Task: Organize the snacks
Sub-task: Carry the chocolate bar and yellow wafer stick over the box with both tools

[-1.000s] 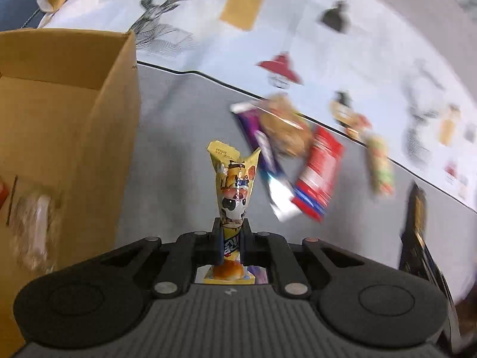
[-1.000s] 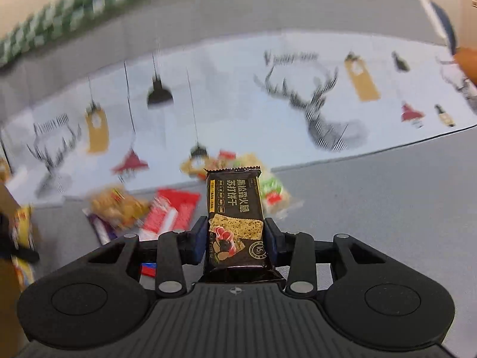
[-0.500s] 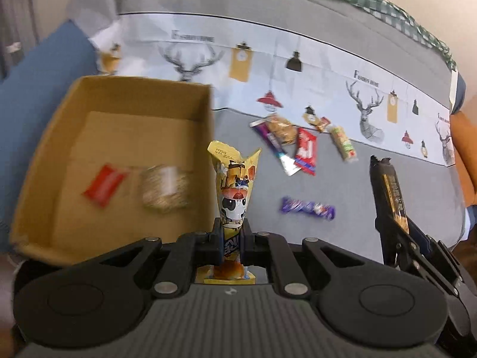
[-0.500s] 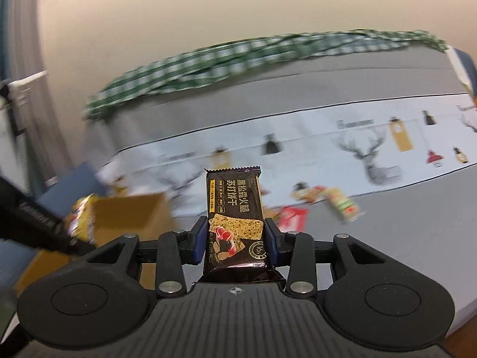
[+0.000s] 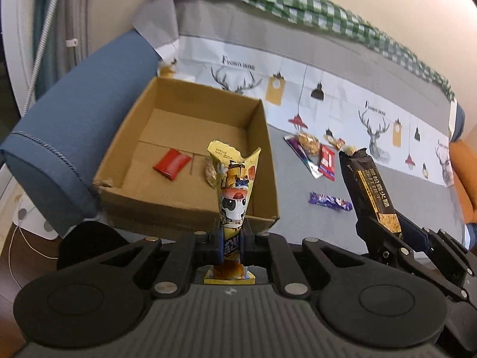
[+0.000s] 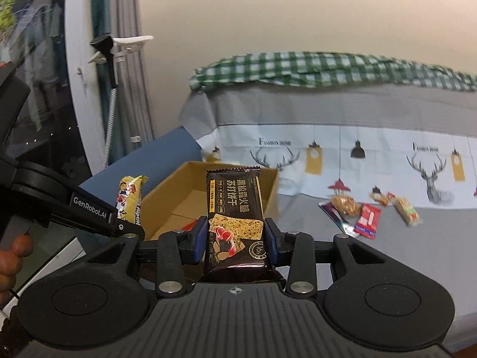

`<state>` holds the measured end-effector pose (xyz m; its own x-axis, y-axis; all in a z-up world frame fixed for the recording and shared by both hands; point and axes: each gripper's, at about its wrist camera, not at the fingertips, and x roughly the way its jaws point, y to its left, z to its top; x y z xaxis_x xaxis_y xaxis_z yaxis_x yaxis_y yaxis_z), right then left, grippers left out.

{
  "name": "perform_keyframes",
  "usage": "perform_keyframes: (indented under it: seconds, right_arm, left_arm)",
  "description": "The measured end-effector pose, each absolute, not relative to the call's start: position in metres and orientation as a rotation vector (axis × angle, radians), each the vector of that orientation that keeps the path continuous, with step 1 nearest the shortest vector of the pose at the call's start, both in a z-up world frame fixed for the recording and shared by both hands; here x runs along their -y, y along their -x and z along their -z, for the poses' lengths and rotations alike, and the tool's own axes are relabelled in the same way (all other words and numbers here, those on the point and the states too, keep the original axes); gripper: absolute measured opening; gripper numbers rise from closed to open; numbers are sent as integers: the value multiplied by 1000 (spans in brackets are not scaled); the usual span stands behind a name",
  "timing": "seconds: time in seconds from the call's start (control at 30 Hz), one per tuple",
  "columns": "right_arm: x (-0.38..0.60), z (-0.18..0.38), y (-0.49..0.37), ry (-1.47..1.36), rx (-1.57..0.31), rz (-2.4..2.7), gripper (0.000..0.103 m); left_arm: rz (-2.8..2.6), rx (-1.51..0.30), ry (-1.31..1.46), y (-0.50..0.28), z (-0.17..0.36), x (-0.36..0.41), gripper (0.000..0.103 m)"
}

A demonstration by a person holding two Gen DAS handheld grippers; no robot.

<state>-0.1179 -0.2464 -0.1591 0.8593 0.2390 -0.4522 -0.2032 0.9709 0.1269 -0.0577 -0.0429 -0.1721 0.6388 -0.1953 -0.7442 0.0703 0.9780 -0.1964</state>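
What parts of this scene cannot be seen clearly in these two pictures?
- Left wrist view: the round snack in the box is mostly hidden behind the yellow packet held by the left gripper.
- Right wrist view: the black packet in the right gripper hides most of the box floor.
- Both views: the loose snacks on the sofa are too small to read.

Two wrist fisheyes, L steeply down, R shallower; shared: cardboard box [image 5: 184, 205] [image 6: 269, 191], sofa snacks
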Motion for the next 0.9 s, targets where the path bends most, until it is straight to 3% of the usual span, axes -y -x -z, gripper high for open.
perform_keyframes:
  seconds: [0.9]
  right_arm:
    - [221,150,124,16,-478,-272,41]
  left_arm:
    - [165,-830,202,65,172,24,10]
